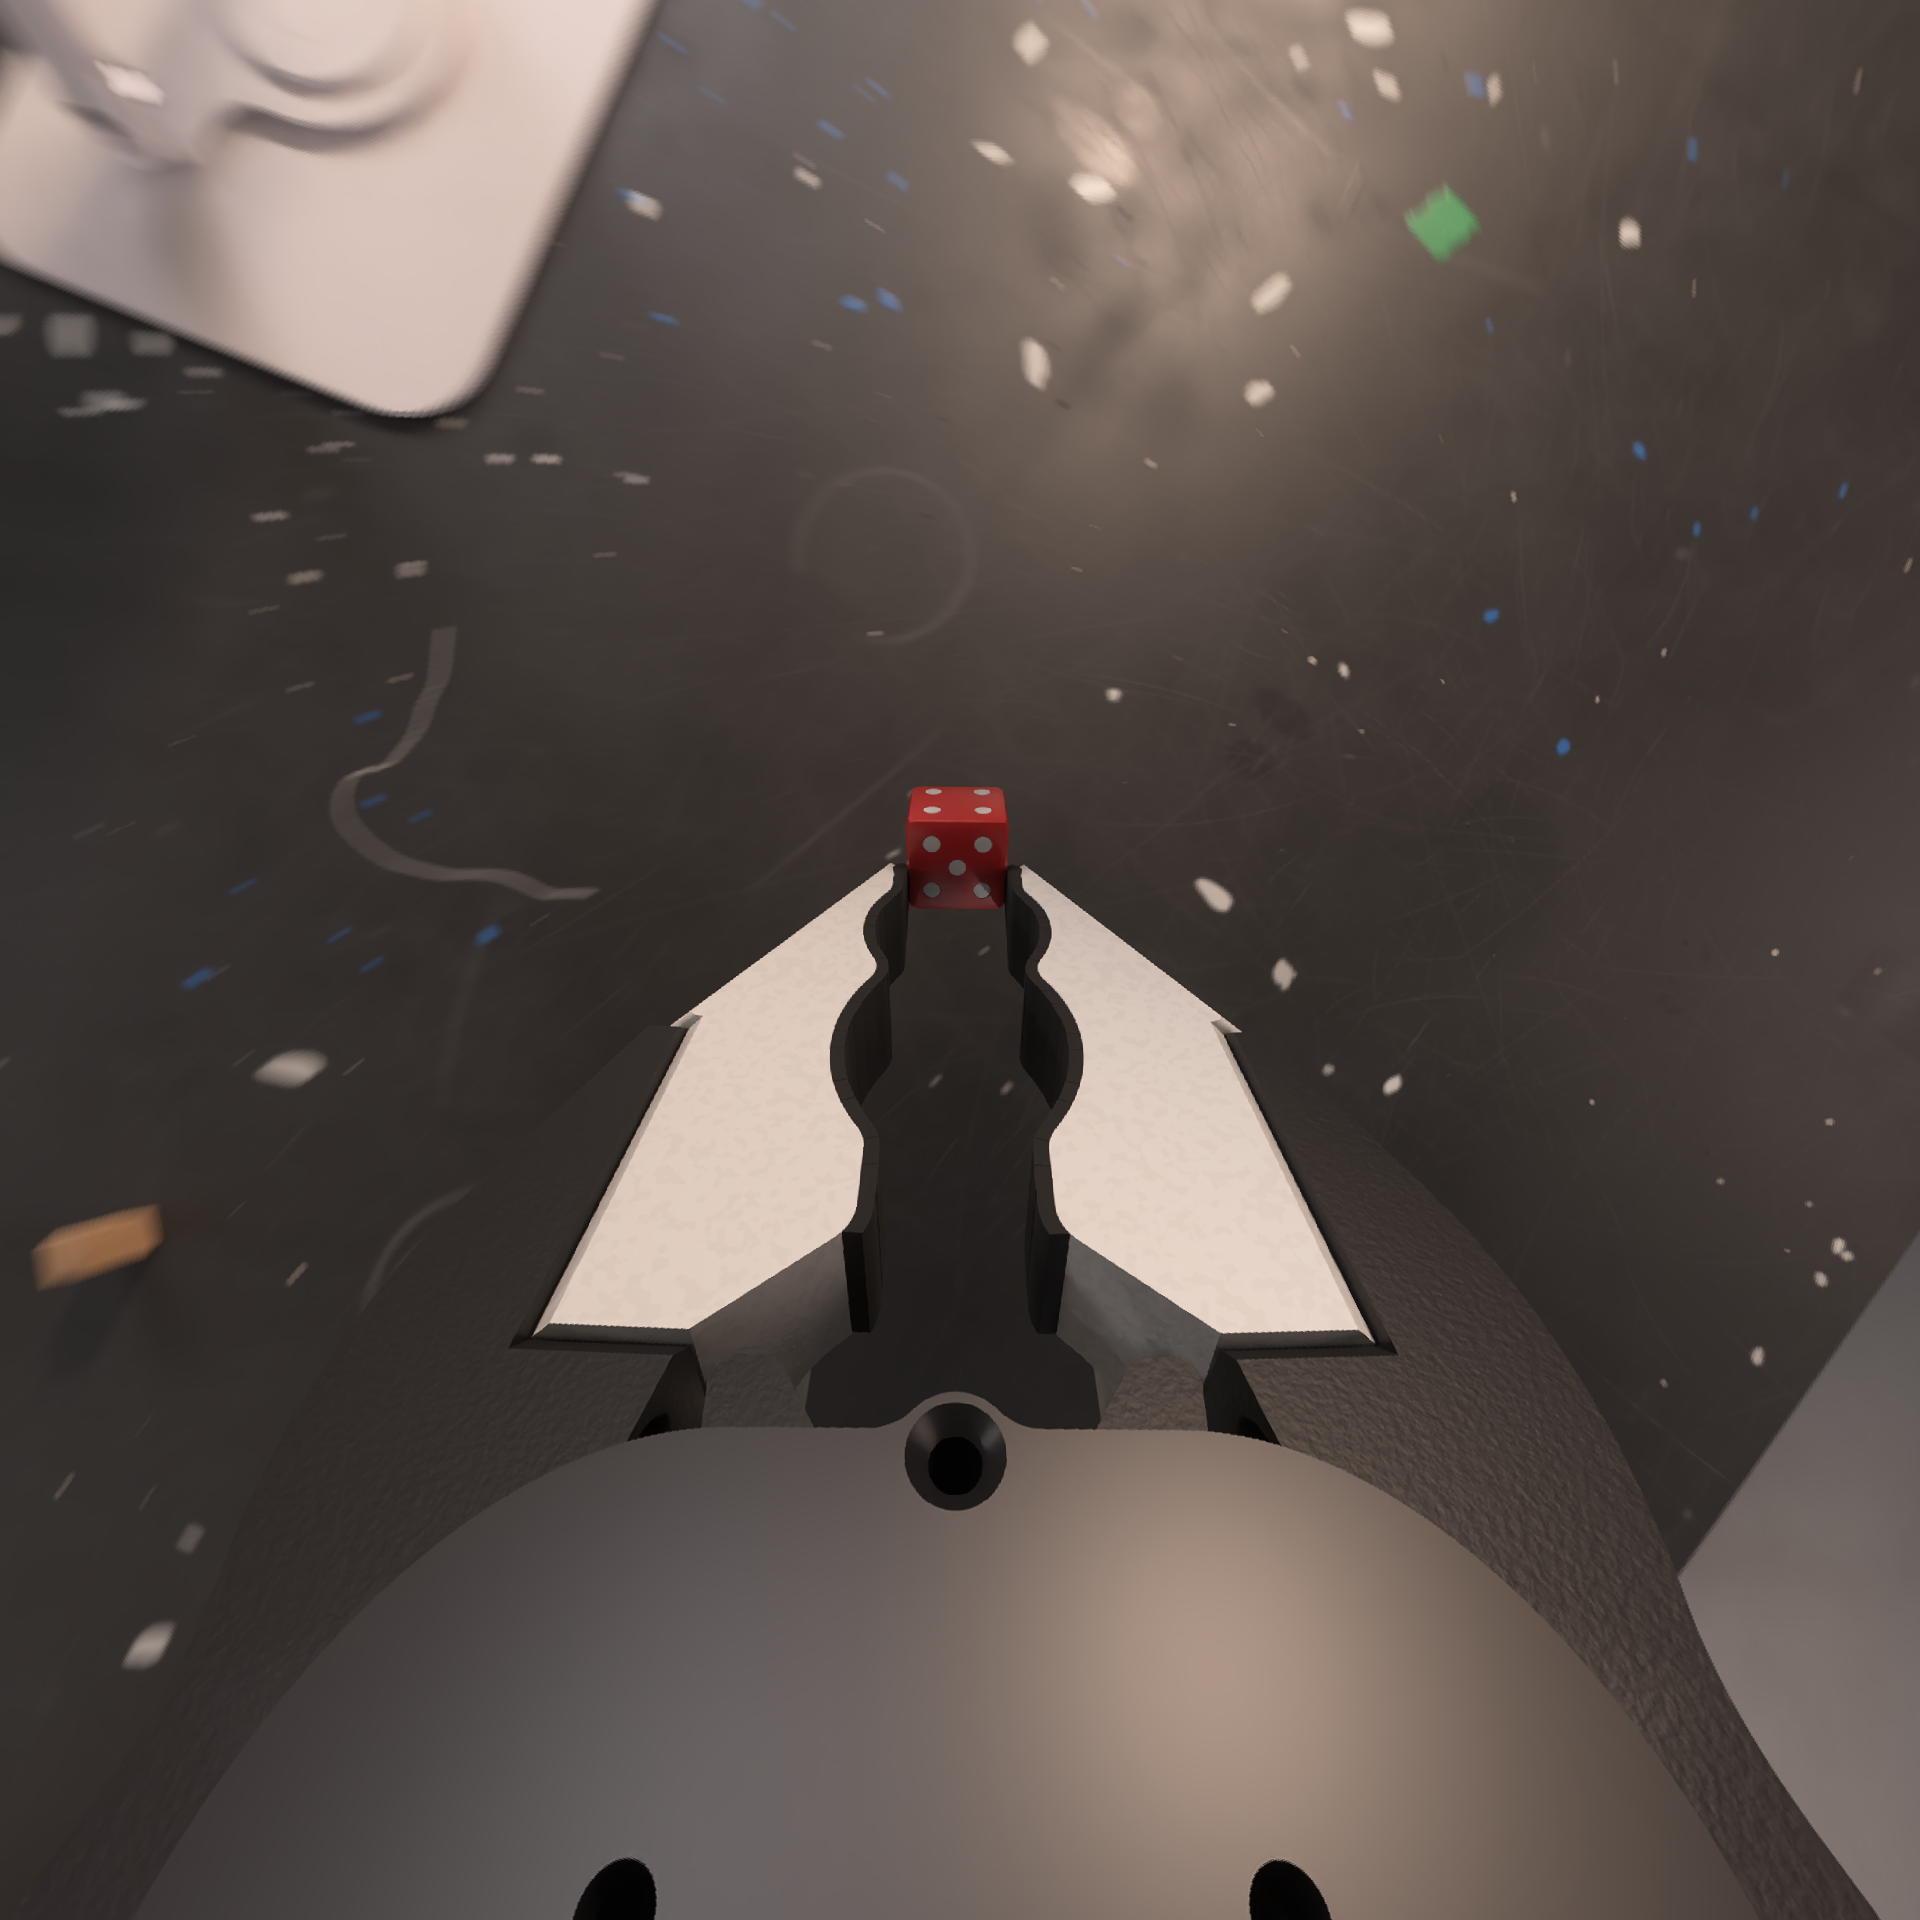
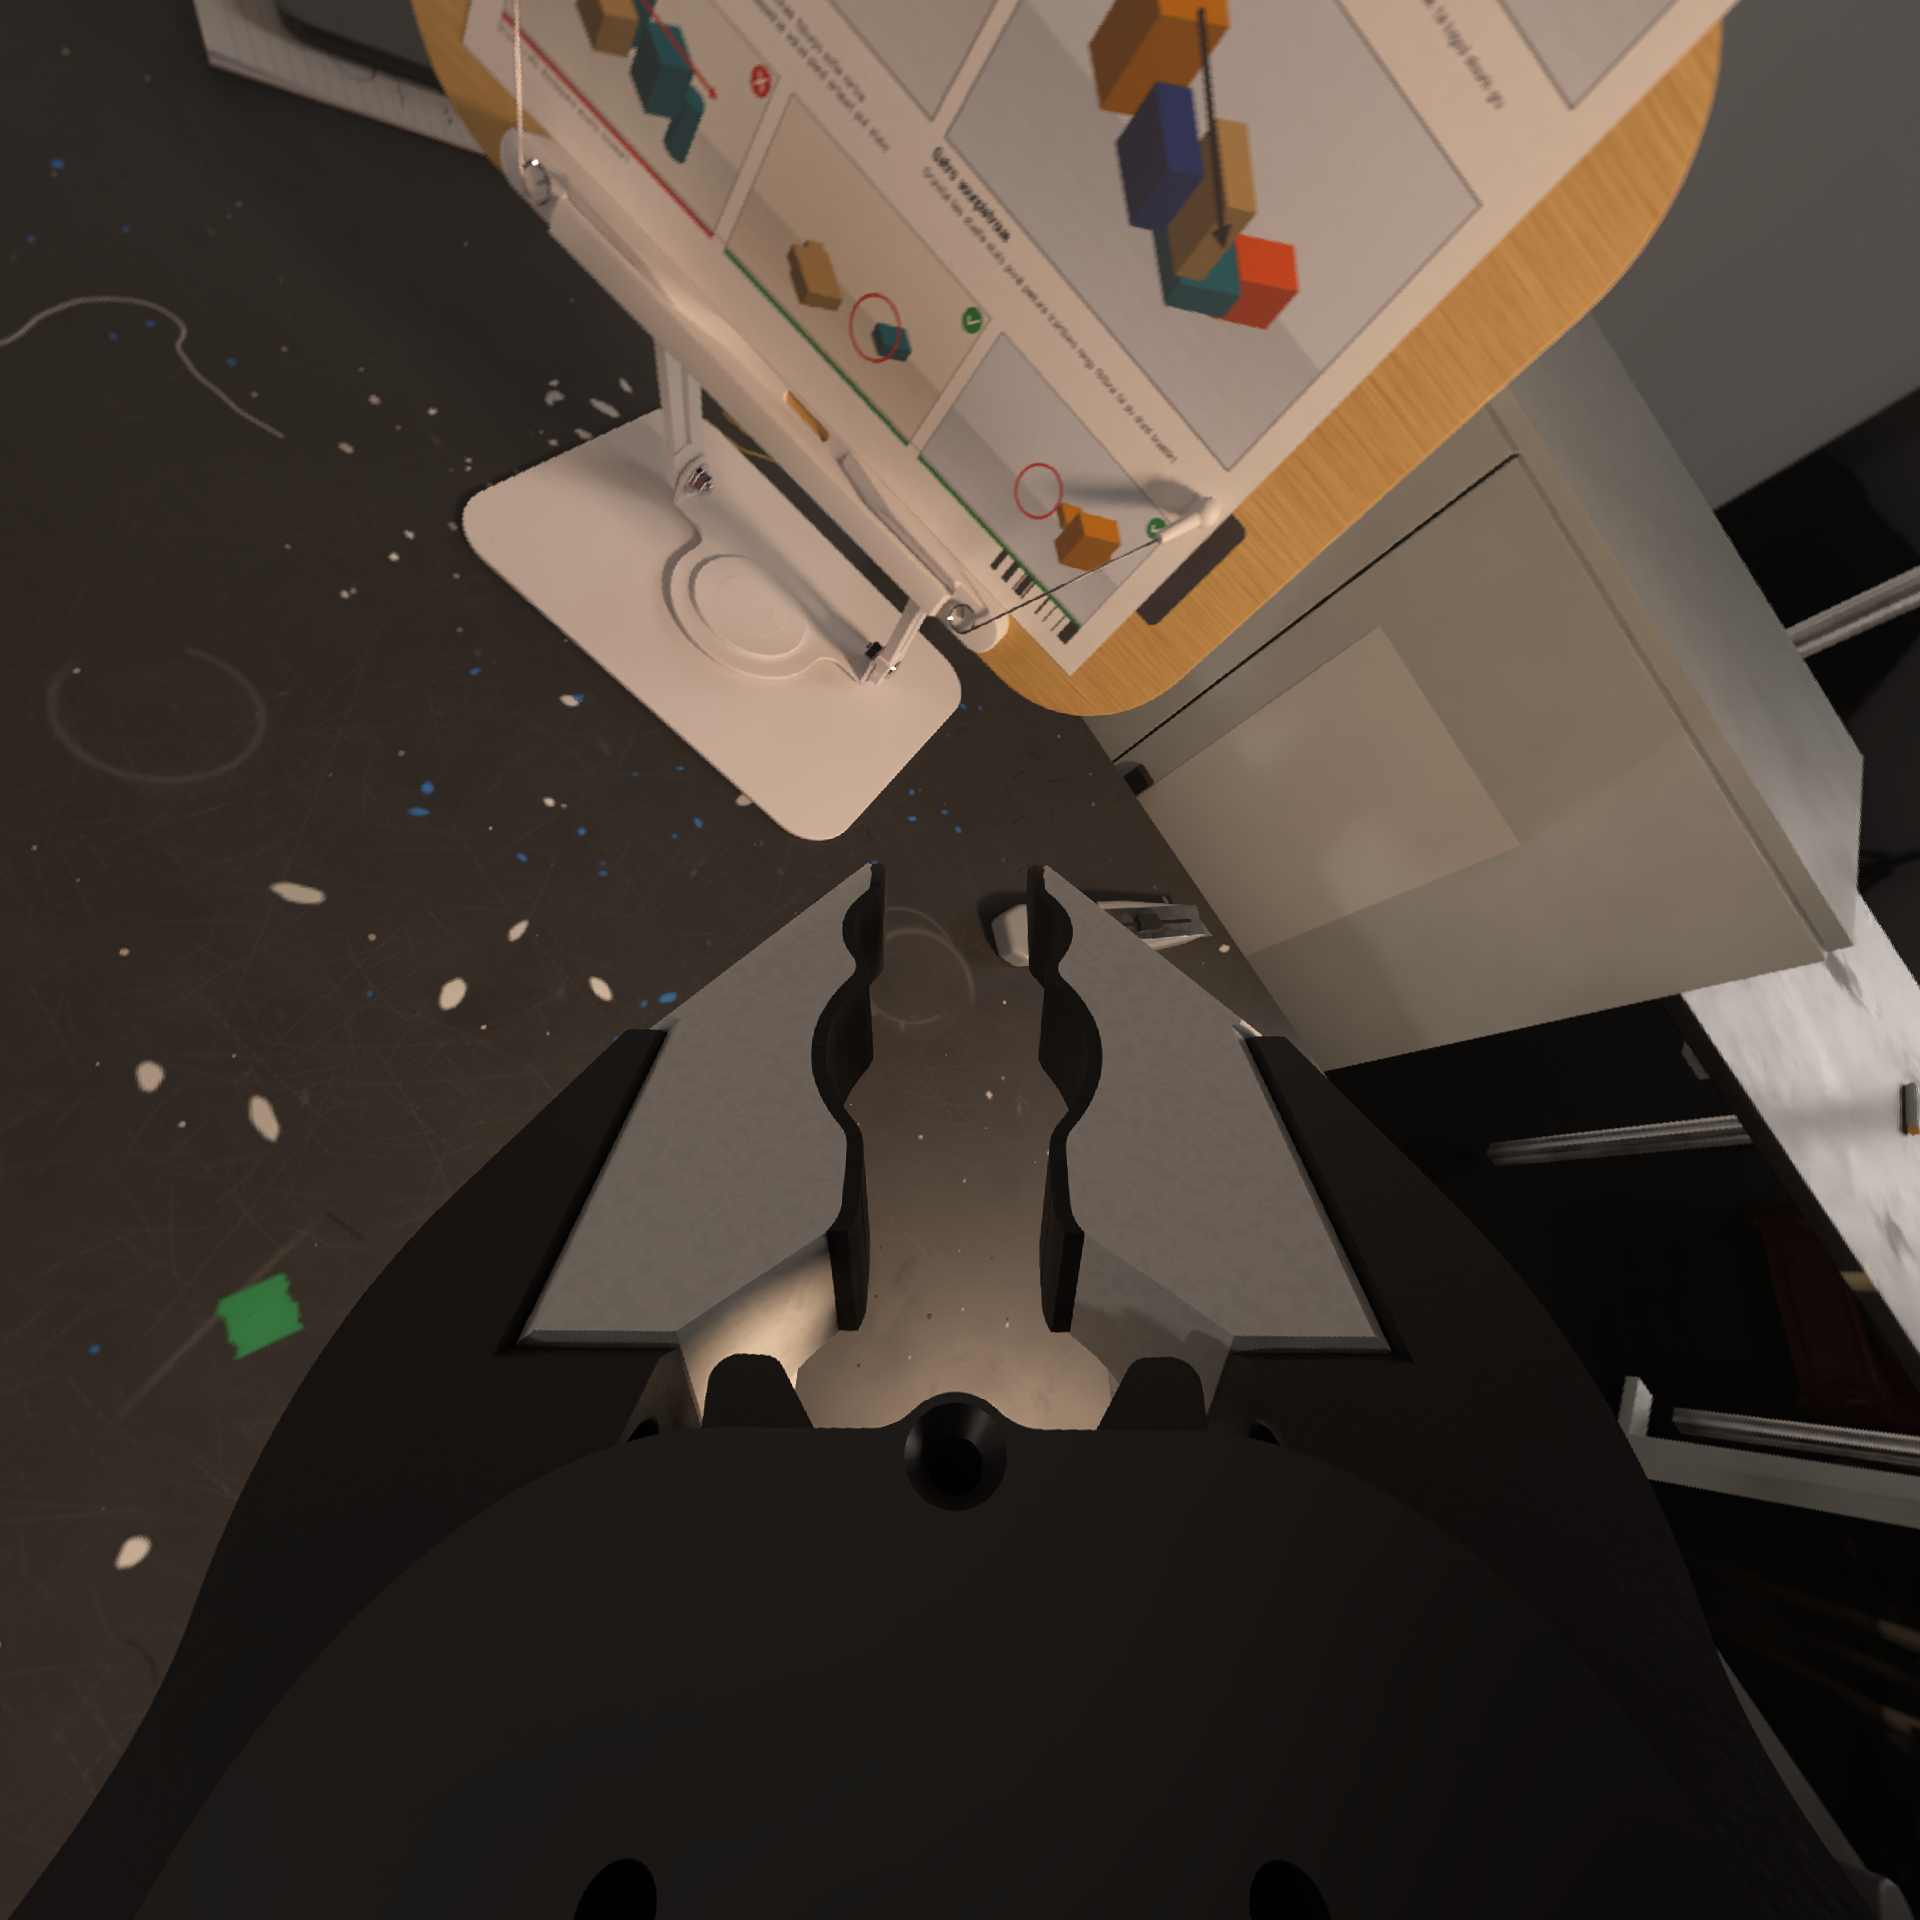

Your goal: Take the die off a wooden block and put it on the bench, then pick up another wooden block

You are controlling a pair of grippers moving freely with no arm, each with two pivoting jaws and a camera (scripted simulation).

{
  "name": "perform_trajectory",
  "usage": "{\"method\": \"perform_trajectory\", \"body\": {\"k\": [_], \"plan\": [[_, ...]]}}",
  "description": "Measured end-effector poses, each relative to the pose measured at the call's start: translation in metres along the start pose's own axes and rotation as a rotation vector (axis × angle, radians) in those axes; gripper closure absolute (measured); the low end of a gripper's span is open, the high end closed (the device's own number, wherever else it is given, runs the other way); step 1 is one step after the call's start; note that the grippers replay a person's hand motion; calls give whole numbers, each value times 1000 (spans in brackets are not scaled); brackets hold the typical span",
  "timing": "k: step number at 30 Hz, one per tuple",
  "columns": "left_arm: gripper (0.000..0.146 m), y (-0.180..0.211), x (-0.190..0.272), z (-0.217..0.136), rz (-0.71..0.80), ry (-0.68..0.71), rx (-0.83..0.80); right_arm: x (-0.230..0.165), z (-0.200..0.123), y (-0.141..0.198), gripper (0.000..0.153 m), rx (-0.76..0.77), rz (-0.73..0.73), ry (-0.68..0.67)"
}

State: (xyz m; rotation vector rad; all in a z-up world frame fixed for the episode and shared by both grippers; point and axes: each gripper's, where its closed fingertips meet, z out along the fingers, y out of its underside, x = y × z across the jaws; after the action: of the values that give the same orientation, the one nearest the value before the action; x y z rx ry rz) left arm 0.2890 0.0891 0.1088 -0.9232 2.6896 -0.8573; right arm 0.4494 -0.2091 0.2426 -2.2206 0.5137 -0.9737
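While the left gripper [image 1: 956, 883] hangs above the dark, paint-flecked bench [image 1: 1351, 727], its two fingers pinch a red die [image 1: 956, 847] with white pips right at their tips; the die sits between the tips with most of its body showing just past them; whether it touches the bench below cannot be told from this view. A wooden block [image 1: 99, 1245] lies on the bench low at the left edge, well apart from the die and blurred; a small green piece [image 1: 1442, 222] lies far off at the upper right; the corner of a white stand base [image 1: 312, 208] fills the upper left.

The right gripper [image 2: 956, 894] has its fingers spread with bench surface showing in the gap between them, and they hold nothing; ahead of it stands the white stand base [image 2: 717, 644] with a slanted arm that carries a wood-edged board [image 2: 1455, 364] bearing a sheet of block diagrams; a small white object [image 2: 1006, 928] lies on the bench just past the right fingertip, partly hidden by it; the green piece [image 2: 260, 1314] lies to the lower left; a pale cabinet [image 2: 1507, 779] stands beyond the bench edge at the right.
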Motion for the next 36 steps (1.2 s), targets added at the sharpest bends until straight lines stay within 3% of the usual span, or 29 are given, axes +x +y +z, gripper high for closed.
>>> {"method": "perform_trajectory", "body": {"k": [4, 8, 21, 22, 24, 27, 32, 36], "plan": [[128, 3, 26, 62, 86, 67, -128, -7, 3, 1, 126, -22, -34, -18], [128, 14, 30, 89, 113, 97, -252, -8, 3, 0, 126, -17, -55, -19], [128, 23, 36, 102, 142, 149, -313, -13, 6, -3, 126, -8, -83, -37], [120, 22, 37, 101, 147, 154, -310, -13, 6, -4, 126, -2, -82, -38], [104, 16, 35, 91, 144, 149, -276, -13, 5, -5, 126, 2, -83, -39], [103, 2, 13, 53, 144, 80, -192, -10, 4, -3, 126, 0, -85, -26], [96, -2, -95, -49, 107, -277, -40, 0, 2, -1, 126, 15, -70, 7], [96, 29, -171, -85, 61, -367, 17, 0, 3, 0, 126, 14, -76, 9]]}}
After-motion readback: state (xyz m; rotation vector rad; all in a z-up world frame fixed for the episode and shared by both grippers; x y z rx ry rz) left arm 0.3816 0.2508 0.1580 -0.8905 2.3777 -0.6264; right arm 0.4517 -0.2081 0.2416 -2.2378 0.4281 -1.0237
